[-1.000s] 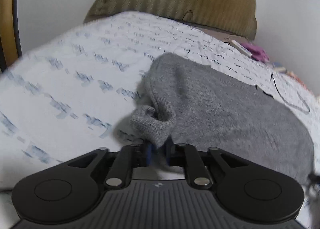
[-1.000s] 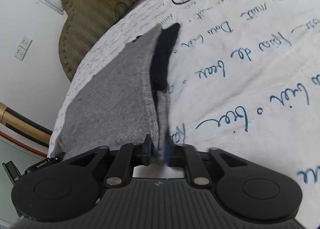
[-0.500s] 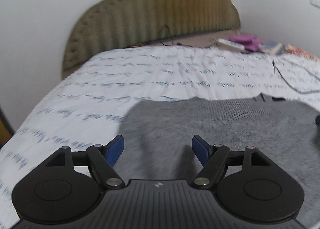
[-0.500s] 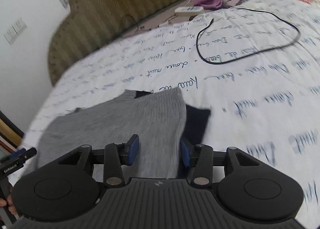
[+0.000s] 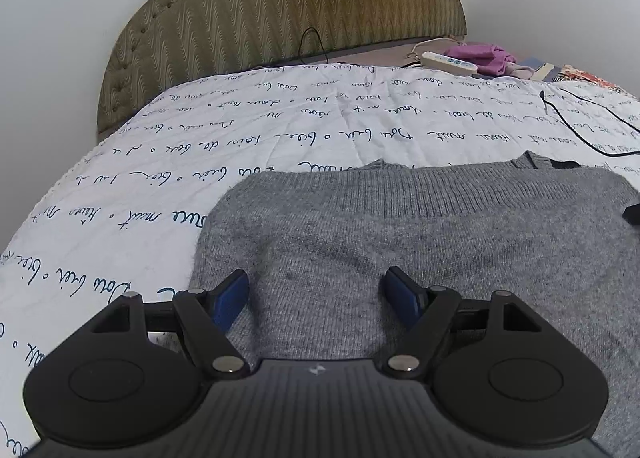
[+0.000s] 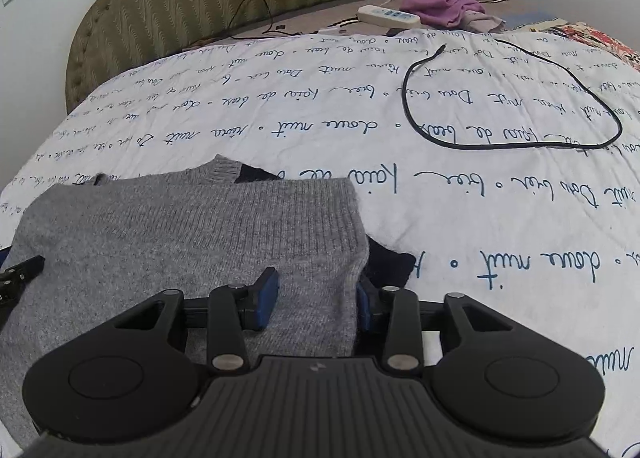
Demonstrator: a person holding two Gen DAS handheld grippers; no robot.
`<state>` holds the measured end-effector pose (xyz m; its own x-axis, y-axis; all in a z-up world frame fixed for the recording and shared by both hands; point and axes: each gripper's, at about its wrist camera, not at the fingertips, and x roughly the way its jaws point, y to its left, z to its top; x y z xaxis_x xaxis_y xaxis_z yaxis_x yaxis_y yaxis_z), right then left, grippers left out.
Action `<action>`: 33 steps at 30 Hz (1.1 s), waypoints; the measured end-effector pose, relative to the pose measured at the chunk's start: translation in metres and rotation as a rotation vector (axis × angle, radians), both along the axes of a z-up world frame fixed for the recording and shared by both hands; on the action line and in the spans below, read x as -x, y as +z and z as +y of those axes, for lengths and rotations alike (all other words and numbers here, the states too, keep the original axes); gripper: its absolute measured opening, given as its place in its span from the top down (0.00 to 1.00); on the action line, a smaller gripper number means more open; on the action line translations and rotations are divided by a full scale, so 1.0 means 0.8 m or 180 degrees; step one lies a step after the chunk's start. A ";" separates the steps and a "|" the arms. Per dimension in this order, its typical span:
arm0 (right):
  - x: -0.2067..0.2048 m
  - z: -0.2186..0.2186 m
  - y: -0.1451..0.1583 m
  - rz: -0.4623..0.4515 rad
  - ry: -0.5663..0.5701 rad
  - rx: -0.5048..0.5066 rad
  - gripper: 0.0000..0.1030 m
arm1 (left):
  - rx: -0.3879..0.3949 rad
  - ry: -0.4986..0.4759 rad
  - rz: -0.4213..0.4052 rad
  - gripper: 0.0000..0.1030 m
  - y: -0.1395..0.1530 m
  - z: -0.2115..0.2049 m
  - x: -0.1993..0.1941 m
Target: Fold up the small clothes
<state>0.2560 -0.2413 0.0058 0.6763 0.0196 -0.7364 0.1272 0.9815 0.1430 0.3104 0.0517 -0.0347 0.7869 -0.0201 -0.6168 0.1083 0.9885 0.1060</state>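
A small grey knit sweater (image 5: 420, 225) lies folded flat on the white quilt (image 5: 280, 125), its ribbed hem on top and dark navy parts showing at its far and right edges (image 6: 390, 262). My left gripper (image 5: 318, 298) is open and empty just above the sweater's left part. My right gripper (image 6: 318, 298) is open and empty over the sweater's right edge (image 6: 200, 225), its right finger beside the navy part. The tip of the other gripper shows at the left edge of the right wrist view (image 6: 20, 270).
A black cable (image 6: 516, 105) loops on the quilt at the right. A white power strip (image 6: 388, 15) and purple cloth (image 6: 444, 7) lie by the olive headboard (image 5: 288, 9). The bed's left edge drops off to the left.
Both grippers were shut on the sweater's corners and holding it up a second ago. They have let go, opened and drawn back, and the sweater now lies folded flat.
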 end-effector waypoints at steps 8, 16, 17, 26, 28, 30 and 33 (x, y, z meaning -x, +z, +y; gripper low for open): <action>0.005 -0.010 -0.005 -0.0033 0.0010 -0.0064 0.65 | 0.0146 -0.0002 -0.0069 0.24 -0.009 0.011 -0.003; 0.037 -0.012 0.018 -0.0312 -0.0111 -0.0135 0.61 | 0.0274 0.0090 -0.0306 0.25 0.036 0.026 0.046; 0.053 -0.010 0.028 -0.0454 -0.0089 -0.0153 0.61 | 0.0392 0.0148 -0.0407 0.25 0.046 0.035 0.067; 0.119 0.075 0.020 -0.0540 0.0725 0.0069 0.48 | 0.1930 0.1190 -0.0278 0.25 0.029 0.109 0.189; 0.114 0.078 -0.004 -0.0365 0.0729 0.0147 0.49 | 0.2122 0.1269 -0.0282 0.25 0.025 0.110 0.198; 0.119 0.069 -0.013 -0.0462 0.0660 0.0012 0.49 | 0.2424 0.1386 -0.0162 0.25 0.016 0.117 0.201; 0.125 0.061 0.001 -0.0442 0.0454 -0.0261 0.47 | 0.2962 0.1620 0.0028 0.25 -0.001 0.128 0.206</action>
<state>0.1559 -0.1922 0.0063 0.7572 0.1783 -0.6284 -0.0385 0.9725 0.2296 0.1453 0.1545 -0.0355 0.8311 -0.1568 -0.5336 -0.3441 0.6089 -0.7148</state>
